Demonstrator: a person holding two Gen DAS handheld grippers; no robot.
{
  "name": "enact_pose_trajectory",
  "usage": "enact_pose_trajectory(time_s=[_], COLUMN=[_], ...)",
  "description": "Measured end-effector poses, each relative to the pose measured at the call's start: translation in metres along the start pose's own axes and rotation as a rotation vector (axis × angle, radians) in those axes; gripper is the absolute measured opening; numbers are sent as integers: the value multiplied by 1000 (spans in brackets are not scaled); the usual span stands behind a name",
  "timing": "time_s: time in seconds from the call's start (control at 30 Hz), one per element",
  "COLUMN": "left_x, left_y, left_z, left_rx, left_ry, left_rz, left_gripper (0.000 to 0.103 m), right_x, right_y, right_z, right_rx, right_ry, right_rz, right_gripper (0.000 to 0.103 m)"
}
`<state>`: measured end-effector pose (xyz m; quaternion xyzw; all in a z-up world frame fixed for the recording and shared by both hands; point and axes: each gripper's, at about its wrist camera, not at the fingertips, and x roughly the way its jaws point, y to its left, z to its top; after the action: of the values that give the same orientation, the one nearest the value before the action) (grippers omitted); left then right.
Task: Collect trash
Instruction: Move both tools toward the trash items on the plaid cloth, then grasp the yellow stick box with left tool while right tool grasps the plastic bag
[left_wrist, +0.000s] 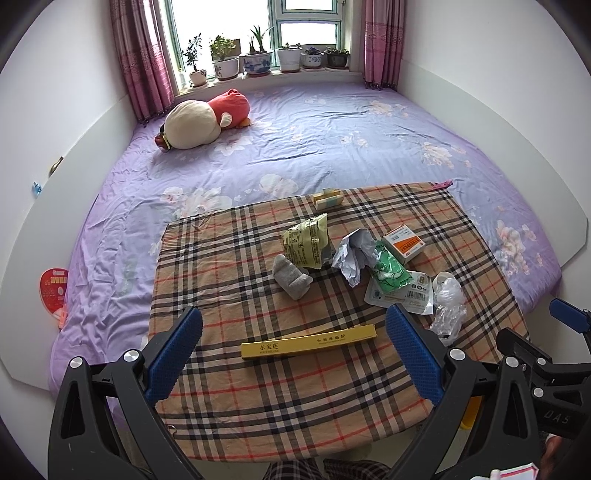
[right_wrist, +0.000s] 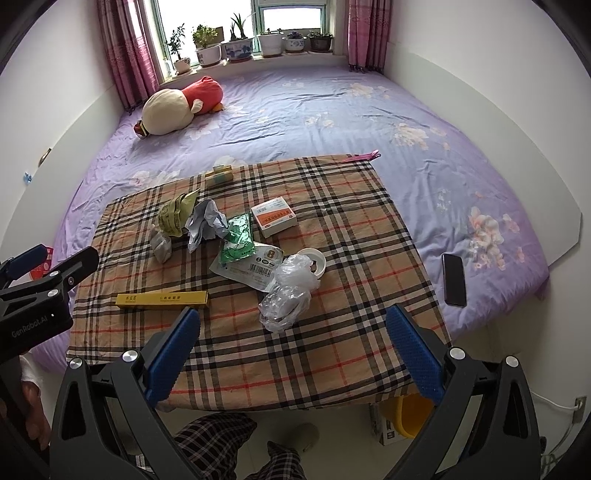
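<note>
Right now both grippers hang open and empty above the near edge of the plaid-covered desk (left_wrist: 229, 398). Left gripper (left_wrist: 293, 345) sits w/ its blue pads spread either side of the long yellow box (left_wrist: 308, 346), not touching it. Right gripper (right_wrist: 291, 345) is spread just short of the crumpled clear plastic bag (right_wrist: 286, 291), also no contact.

Trash is clustered mid-desk: yellow-green snack wrapper (left_wrist: 307, 242), grey sock-like bundle (left_wrist: 291, 277) just beside it, crumpled white paper (left_wrist: 352, 254), green-printed packet (left_wrist: 388, 269) lying on a white barcode pouch (left_wrist: 404, 295), orange-and-white carton (left_wrist: 403, 240) behind those. White round lid (right_wrist: 314, 260) touches the plastic bag. Small pastel box (left_wrist: 327, 198) at far edge of desk.

Black phone (right_wrist: 454, 278) lies on the purple bed (right_wrist: 332, 110), right of desk.
</note>
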<state>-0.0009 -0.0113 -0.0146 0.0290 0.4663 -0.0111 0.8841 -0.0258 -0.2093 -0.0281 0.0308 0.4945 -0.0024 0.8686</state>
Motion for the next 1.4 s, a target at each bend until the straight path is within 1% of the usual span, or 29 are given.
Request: enact_pose_trajectory(time_s=[0.13,0.47,0.83,0.97,1.03,1.2,1.27,1.4], left_x=[1,8,17,24,29,49,59,82], left_y=[-1,-4,-1,8,15,29,30,24], left_z=[0,-1,-10,-18,-24,-41,-46,-53], left_rx=[3,2,3,-6,-18,-41,-29,38], left_ry=[-3,26,63,85,101,149,167,186], left_rz=[3,-1,-4,-6,-8,-22,-38,-64], left_gripper=[99,99,99,99,99,99,98,98], right_x=[1,5,11,16,22,50,67,96], right_y=[-1,-1,-3,-10,-15,-16,-15,-18], right_z=[0,-1,-7,-8,-8,-10,-11,-10], right_rx=[1,6,12,49,77,100,103,138], right_ry=[-1,15,36,39,51,95,120,183], right_rz=[1,8,1,21,41,44,43,53], right_gripper=[100,100,100,100,100,100,96,91])
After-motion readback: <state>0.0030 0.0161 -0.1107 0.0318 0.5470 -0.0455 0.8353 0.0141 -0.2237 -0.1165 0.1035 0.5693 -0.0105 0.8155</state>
